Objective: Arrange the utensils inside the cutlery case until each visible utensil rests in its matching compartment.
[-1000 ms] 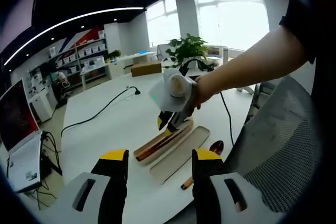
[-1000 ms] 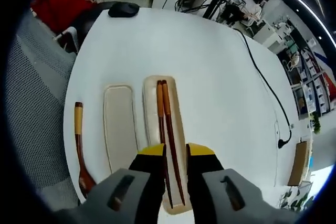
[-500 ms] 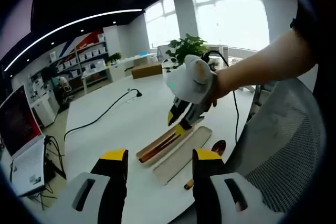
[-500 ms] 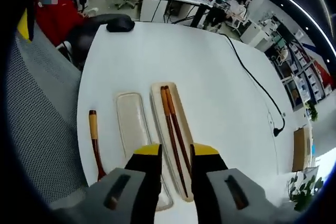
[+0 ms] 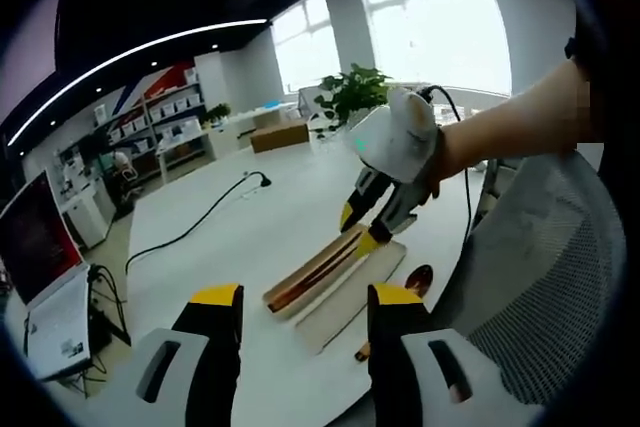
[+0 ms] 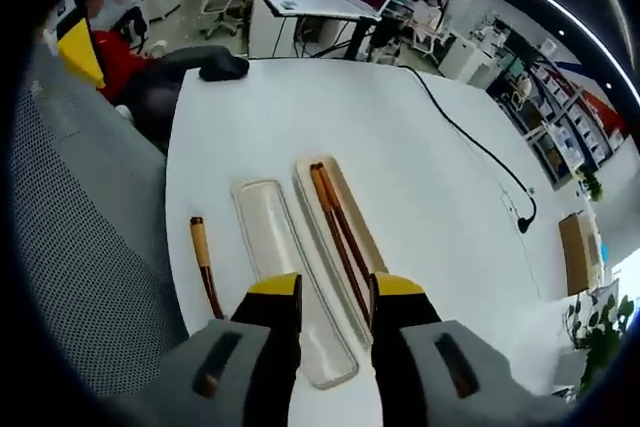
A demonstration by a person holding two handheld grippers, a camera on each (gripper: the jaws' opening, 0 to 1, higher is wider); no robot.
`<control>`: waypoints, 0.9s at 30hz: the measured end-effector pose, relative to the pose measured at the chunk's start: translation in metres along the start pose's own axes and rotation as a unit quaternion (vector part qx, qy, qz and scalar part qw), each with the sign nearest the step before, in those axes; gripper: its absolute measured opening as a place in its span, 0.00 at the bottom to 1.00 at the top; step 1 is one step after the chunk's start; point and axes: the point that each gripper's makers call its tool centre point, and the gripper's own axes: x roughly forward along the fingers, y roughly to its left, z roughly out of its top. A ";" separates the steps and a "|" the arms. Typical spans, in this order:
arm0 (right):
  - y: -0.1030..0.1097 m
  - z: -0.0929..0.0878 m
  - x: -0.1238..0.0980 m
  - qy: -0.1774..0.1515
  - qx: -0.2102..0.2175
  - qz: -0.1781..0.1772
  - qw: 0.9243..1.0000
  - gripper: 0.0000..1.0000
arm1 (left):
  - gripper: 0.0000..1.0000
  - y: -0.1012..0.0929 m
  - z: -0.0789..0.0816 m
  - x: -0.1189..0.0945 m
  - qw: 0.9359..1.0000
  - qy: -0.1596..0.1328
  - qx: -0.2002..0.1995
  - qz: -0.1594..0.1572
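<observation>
On the round white table (image 6: 420, 147) lie two long, shallow, cream-coloured trays of the cutlery case (image 6: 345, 237) side by side, smooth and matte with rounded ends. A pair of dark reddish-brown wooden chopsticks (image 6: 338, 237) lies lengthwise in the tray nearer the table's middle; the other tray (image 6: 285, 267) holds nothing. Just beside that tray, on bare tabletop near the edge, rests a wooden spoon (image 6: 205, 265) with a pale yellow band on its slim handle; its bowl end is cut off by the right gripper (image 6: 334, 292), whose yellow-tipped jaws stand a little apart above the trays, gripping nothing.

From the left gripper view the same case (image 5: 335, 277) looks slanted, the chopsticks (image 5: 315, 275) glinting in the farther tray, and the spoon's glossy rounded bowl (image 5: 415, 278) shows near the table (image 5: 220, 247) edge. The left gripper (image 5: 304, 299) hangs wide apart with nothing between its jaws. A person's hand holds the other gripper (image 5: 368, 228) over the far end of the case, jaws slightly parted.

A grey mesh chair back (image 5: 540, 277) crowds the near edge of the table. A black cable (image 6: 470, 142) snakes across the tabletop, a black mouse-shaped thing (image 6: 222, 69) sits at its far rim, and a leafy green plant (image 5: 355, 92) stands before bright windows.
</observation>
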 end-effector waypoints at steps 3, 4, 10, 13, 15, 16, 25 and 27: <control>0.000 -0.002 -0.005 -0.003 0.002 -0.005 1.000 0.24 | 0.51 0.001 0.001 -0.001 1.000 -0.002 0.000 0.002; 0.000 -0.002 -0.007 -0.005 0.005 -0.006 1.000 0.24 | 0.51 0.000 0.001 -0.001 1.000 -0.002 0.003 0.002; -0.004 -0.010 -0.018 -0.004 0.044 -0.019 0.999 0.24 | 0.51 -0.001 0.001 -0.001 1.000 -0.002 0.000 0.001; -0.001 -0.012 -0.023 -0.006 0.044 -0.019 0.999 0.25 | 0.51 -0.002 0.001 0.000 1.000 0.000 0.009 -0.001; 0.000 -0.014 -0.026 -0.006 0.044 -0.020 0.999 0.25 | 0.51 -0.002 0.001 0.000 1.000 -0.001 0.008 0.000; 0.000 -0.014 -0.027 -0.007 0.046 -0.020 0.999 0.25 | 0.51 -0.001 0.002 0.000 1.000 -0.001 0.008 0.001; 0.003 -0.022 -0.037 -0.014 0.071 -0.021 0.997 0.26 | 0.51 0.000 0.001 0.001 1.000 0.000 0.009 0.001; 0.005 -0.023 -0.038 -0.014 0.073 -0.019 0.997 0.26 | 0.51 0.000 0.001 0.001 1.000 0.000 0.009 0.001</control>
